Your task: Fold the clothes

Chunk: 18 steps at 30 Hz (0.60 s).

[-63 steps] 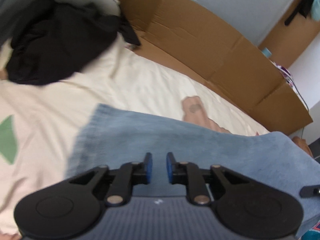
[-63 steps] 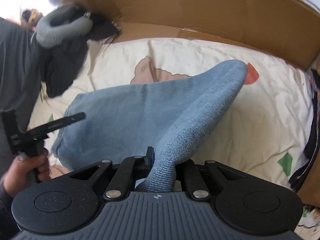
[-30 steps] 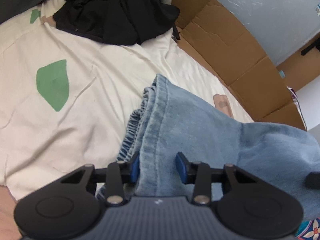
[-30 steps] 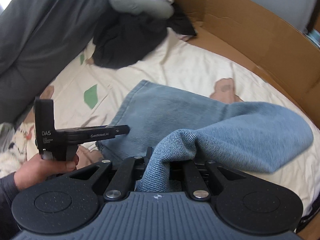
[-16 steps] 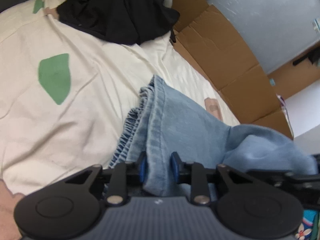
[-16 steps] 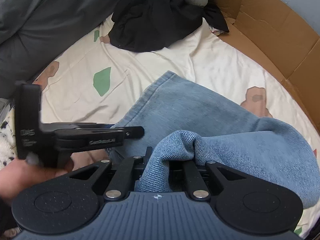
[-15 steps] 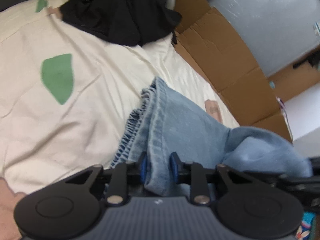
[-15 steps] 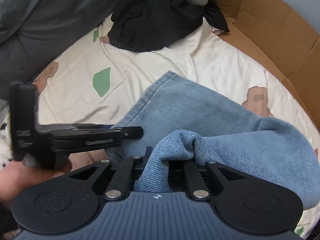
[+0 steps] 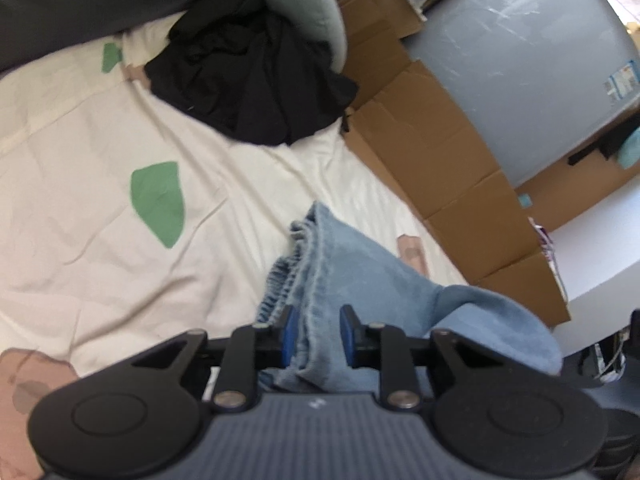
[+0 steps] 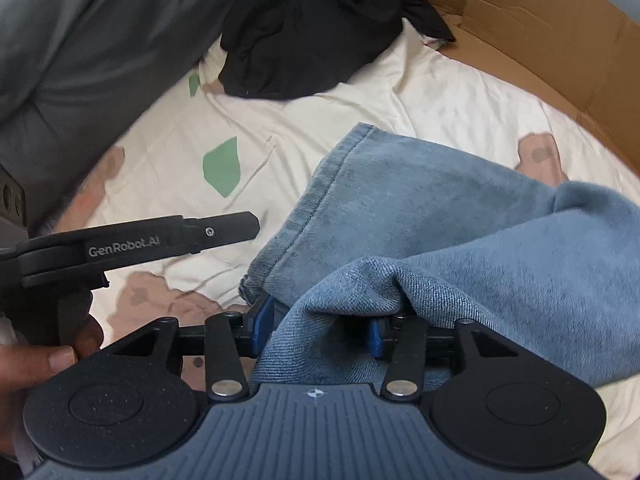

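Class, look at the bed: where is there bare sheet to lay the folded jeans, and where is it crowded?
Bare sheet lies between the black clothes pile and the jeans, around the green patch. It is crowded by the cardboard, where the jeans sit, and at the pile.

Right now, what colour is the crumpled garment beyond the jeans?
Black garment; left wrist view shows it best.
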{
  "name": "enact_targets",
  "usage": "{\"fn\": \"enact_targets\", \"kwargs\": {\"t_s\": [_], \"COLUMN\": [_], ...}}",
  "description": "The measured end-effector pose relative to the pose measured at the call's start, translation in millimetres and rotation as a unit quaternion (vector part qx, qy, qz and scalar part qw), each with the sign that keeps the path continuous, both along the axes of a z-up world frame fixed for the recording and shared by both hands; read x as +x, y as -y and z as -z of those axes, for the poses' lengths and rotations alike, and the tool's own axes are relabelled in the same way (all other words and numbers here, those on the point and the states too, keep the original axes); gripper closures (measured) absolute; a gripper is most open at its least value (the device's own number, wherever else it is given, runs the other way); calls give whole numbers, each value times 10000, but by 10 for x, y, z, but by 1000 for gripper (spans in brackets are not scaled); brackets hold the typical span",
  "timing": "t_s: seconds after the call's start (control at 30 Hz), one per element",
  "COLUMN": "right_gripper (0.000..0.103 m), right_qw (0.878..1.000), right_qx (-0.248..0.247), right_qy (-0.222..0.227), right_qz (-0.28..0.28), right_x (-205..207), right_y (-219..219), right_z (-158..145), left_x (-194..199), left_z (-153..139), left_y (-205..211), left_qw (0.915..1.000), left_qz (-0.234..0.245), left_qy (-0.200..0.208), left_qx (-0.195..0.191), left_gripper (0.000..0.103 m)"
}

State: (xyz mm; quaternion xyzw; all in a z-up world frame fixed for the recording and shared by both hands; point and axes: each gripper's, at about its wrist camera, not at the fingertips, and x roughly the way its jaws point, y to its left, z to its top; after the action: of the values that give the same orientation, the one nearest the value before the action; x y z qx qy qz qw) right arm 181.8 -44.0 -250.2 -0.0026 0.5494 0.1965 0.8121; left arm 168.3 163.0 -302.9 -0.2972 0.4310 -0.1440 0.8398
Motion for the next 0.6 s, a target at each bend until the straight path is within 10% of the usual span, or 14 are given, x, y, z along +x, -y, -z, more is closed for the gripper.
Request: {"fn": "enact_targets", "kwargs": {"t_s": [0.6], "right_gripper": [52], "right_qw": [9822], "right_qx": [677], "right_qy": [316], "right_qz": [1724], "right_x": [-735], "right_y": [1037], "right_z": [-171], "left_x": [-68], "left_z": [-409], "left_y": [629], "left_qw": [9916], "left_qz": [1205], "left_qy": [460], "left_qx": [121], "left_gripper": [65]}}
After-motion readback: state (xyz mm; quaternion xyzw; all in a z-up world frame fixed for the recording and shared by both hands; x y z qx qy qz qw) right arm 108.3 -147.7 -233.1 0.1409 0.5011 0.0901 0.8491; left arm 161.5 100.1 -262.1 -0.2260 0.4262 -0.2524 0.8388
